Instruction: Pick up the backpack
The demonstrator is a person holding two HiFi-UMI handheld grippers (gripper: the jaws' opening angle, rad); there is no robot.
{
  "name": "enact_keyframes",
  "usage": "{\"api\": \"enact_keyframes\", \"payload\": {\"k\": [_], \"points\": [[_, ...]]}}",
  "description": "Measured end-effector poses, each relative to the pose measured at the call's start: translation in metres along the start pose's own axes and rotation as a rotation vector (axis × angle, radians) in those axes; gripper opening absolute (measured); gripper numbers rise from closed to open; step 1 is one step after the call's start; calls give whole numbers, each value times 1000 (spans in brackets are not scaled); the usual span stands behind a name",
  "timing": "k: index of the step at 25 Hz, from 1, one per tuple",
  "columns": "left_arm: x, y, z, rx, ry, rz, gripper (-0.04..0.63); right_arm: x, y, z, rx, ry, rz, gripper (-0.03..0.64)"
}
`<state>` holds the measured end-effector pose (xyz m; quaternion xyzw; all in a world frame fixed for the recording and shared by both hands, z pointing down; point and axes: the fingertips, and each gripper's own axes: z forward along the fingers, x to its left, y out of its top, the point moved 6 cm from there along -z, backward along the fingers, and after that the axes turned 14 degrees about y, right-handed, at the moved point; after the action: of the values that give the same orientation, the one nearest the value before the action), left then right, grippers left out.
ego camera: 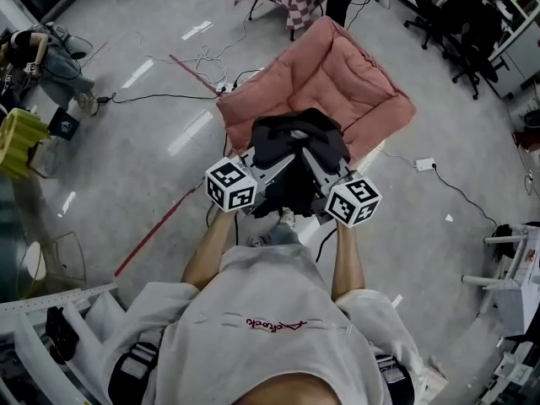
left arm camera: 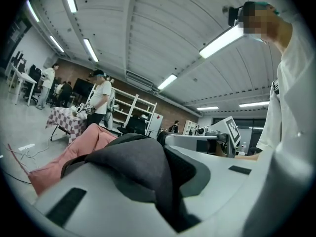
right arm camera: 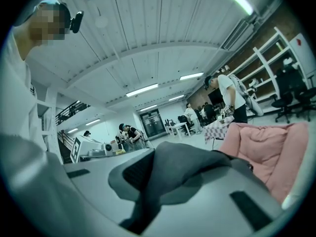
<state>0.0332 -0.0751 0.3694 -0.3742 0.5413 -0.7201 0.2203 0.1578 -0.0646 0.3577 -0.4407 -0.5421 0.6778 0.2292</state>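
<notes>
Evidently floppy, the black fabric backpack (ego camera: 297,146) sags; left gripper (left arm camera: 168,181) and right gripper (right arm camera: 148,191) jaws clamp its top folds.

Matt black cloth backpack (ego camera: 297,147)

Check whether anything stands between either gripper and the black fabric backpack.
Nothing visible does. The left gripper and the right gripper are each shut on a fold of the black fabric backpack, with dark cloth pinched directly between the jaws. The backpack shows over the pink quilted cushion.
</notes>
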Motion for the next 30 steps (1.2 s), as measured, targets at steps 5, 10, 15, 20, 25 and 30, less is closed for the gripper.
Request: {"api": "enact_keyframes", "payload": {"k": [5, 10, 15, 20, 25, 30], "points": [[-8, -4, -12, 7, -13, 13, 49, 13, -7, -4, 0, -19, -11, 48], [-15, -10, -20, 1, -17, 15, 49, 24, -14, -10, 2, -39, -36, 48], [-17, -11, -22, 3, -26, 21, 48, 25, -14, -11, 2, -55, -43, 48], [-15, -10, -23, 2, -25, 17, 49, 27, -14, -9, 6, -61, -46, 48], [-16, -11, -22, 0, -28, 15, 49, 26, -16, -11, 14, -69, -51, 48], [-16, -10, -22, 0, -31, 11, 49, 27, -15, -11, 15, -75, -51, 48]]}}
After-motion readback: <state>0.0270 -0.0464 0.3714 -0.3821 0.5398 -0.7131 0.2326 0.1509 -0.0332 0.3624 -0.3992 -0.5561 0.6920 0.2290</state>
